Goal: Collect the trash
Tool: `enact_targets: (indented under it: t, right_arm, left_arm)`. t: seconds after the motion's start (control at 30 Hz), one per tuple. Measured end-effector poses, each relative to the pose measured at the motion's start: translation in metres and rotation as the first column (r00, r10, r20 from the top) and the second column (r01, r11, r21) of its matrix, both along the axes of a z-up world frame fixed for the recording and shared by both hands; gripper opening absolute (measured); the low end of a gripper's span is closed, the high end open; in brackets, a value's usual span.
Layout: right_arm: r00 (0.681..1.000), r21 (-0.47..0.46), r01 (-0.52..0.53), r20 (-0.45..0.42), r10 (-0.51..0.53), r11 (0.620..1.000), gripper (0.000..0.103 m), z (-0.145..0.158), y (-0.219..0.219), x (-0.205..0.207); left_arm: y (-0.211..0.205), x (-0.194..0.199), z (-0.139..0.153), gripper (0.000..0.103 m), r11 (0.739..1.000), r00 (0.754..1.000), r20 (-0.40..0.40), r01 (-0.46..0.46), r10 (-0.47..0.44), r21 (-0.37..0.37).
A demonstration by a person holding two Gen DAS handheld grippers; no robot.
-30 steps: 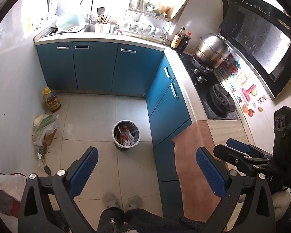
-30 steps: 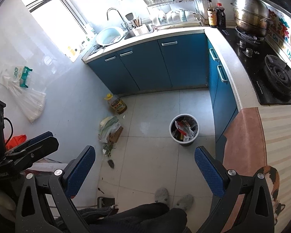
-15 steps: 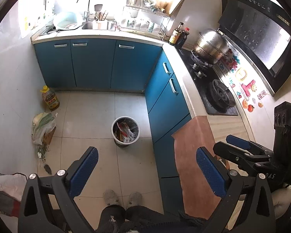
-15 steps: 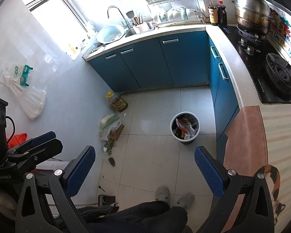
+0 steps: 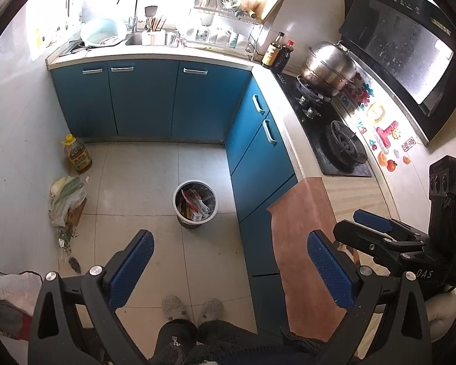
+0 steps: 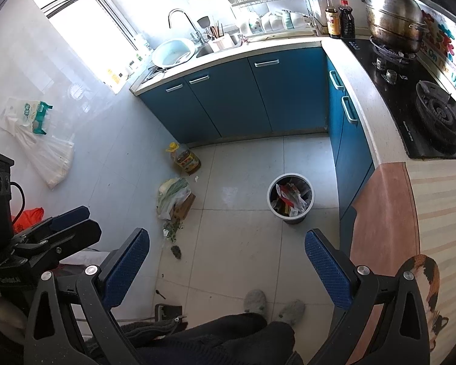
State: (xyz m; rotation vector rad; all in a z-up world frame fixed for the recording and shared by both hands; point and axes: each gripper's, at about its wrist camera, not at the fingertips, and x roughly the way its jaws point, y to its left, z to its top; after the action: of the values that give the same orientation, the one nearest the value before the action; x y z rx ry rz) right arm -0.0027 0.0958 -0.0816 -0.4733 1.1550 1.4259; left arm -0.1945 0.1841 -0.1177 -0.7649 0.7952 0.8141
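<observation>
A round trash bin (image 5: 195,203) full of wrappers stands on the tiled floor; it also shows in the right wrist view (image 6: 291,197). Scraps of greens and a dark clump (image 6: 175,251) lie on the floor left of it, below a plastic bag of vegetables (image 6: 172,196) on a cardboard box. My left gripper (image 5: 228,267) is open and empty, high above the floor. My right gripper (image 6: 226,266) is open and empty too. Each gripper shows at the edge of the other's view.
Blue cabinets (image 5: 143,97) line the back and right. A counter with a gas hob (image 5: 340,143), a steel pot (image 5: 328,68) and a brown mat (image 5: 307,234) runs along the right. An oil bottle (image 5: 77,153) stands by the left wall. The person's slippered feet (image 5: 191,307) are below.
Both views have drifted slightly; the bin and floor sit a little differently in frame. Both grippers stay open and empty.
</observation>
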Motion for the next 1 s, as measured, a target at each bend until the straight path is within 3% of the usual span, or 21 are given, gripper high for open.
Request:
enact_targets:
  t: [1.0]
  right_arm:
    - [1.0,-0.017,0.008,-0.01,-0.008,1.0,0.103,-0.009,-0.01,0.005]
  left_arm:
    - [0.002,-0.003,-0.008,0.103,0.999,0.999,-0.019,-0.036,0.036,-0.027]
